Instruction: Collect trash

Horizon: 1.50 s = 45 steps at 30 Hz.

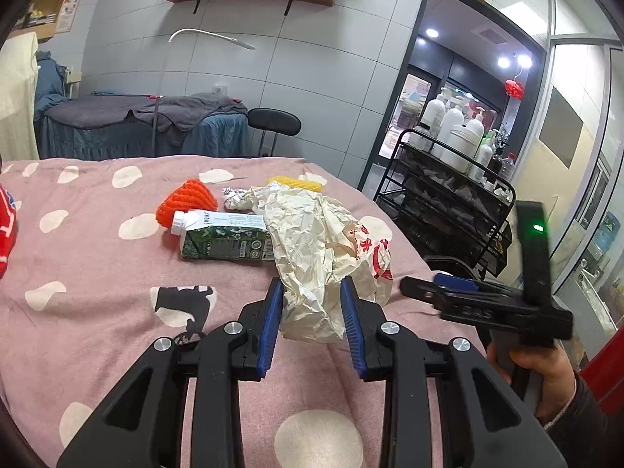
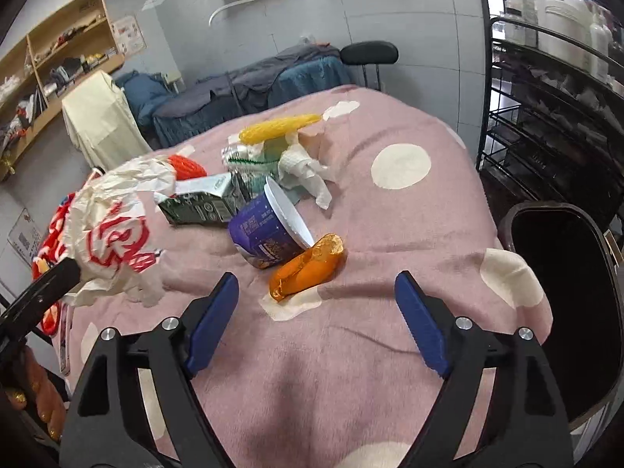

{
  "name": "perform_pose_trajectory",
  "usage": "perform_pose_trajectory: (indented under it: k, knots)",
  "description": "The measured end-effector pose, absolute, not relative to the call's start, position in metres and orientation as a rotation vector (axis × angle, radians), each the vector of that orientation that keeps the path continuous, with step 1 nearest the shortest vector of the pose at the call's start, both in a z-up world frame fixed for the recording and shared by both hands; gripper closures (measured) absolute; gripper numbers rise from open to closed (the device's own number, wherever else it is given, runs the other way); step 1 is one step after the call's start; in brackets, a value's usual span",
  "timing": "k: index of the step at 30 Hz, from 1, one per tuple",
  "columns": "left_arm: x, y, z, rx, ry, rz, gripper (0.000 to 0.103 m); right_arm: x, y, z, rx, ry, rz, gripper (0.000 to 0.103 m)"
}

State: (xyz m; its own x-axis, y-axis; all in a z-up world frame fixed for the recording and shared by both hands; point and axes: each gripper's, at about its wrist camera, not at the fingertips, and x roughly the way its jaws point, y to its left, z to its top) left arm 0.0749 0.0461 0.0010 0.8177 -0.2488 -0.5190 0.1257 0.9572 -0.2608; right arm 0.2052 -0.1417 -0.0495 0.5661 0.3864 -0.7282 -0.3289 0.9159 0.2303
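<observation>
From the left wrist, the left gripper (image 1: 312,304) is clamped on a crumpled paper bag (image 1: 323,249), lifted off the pink blanket (image 1: 97,273), with a carton (image 1: 222,240) behind. From the right wrist, the right gripper (image 2: 316,319) gapes empty over an orange wrapper (image 2: 308,269), beside a cup (image 2: 269,234) and the bin (image 2: 565,312). Most trash seems left.
</observation>
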Motion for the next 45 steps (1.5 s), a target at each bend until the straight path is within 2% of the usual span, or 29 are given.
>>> perform_pose_trajectory:
  k: [3, 8, 9, 10, 11, 13, 14, 15, 16, 32, 45]
  knots:
    - [0.072, 0.054, -0.003, -0.245, 0.585, -0.186, 0.072, 0.23, -0.118, -0.064, 0.002, 0.964, 0.412, 0.021]
    - [0.068, 0.063, -0.009, -0.259, 0.596, -0.167, 0.072, 0.267, -0.097, -0.095, -0.036, 1.094, 0.381, 0.027]
    - [0.067, 0.063, -0.01, -0.26, 0.6, -0.167, 0.072, 0.271, -0.097, -0.1, -0.039, 1.104, 0.365, 0.035]
    - [0.066, 0.064, -0.011, -0.261, 0.602, -0.168, 0.072, 0.273, -0.097, -0.101, -0.034, 1.109, 0.356, 0.049]
    - [0.065, 0.064, -0.012, -0.262, 0.605, -0.168, 0.072, 0.273, -0.098, -0.101, -0.022, 1.107, 0.363, 0.055]
    - [0.064, 0.063, -0.015, -0.266, 0.613, -0.171, 0.072, 0.267, -0.102, -0.096, -0.006, 1.083, 0.377, 0.074]
    - [0.063, 0.063, -0.016, -0.267, 0.617, -0.174, 0.072, 0.264, -0.105, -0.093, 0.002, 1.068, 0.38, 0.079]
    - [0.063, 0.062, -0.017, -0.268, 0.62, -0.177, 0.072, 0.26, -0.108, -0.09, 0.009, 1.051, 0.38, 0.09]
    - [0.063, 0.061, -0.017, -0.268, 0.62, -0.18, 0.073, 0.255, -0.111, -0.086, 0.021, 1.033, 0.385, 0.093]
    - [0.066, 0.025, -0.01, -0.241, 0.614, -0.265, 0.072, 0.185, -0.181, -0.036, 0.175, 0.809, 0.381, 0.094]
    - [0.083, -0.047, 0.001, -0.149, 0.611, -0.426, 0.072, 0.152, -0.278, -0.013, 0.247, 0.69, 0.201, 0.095]
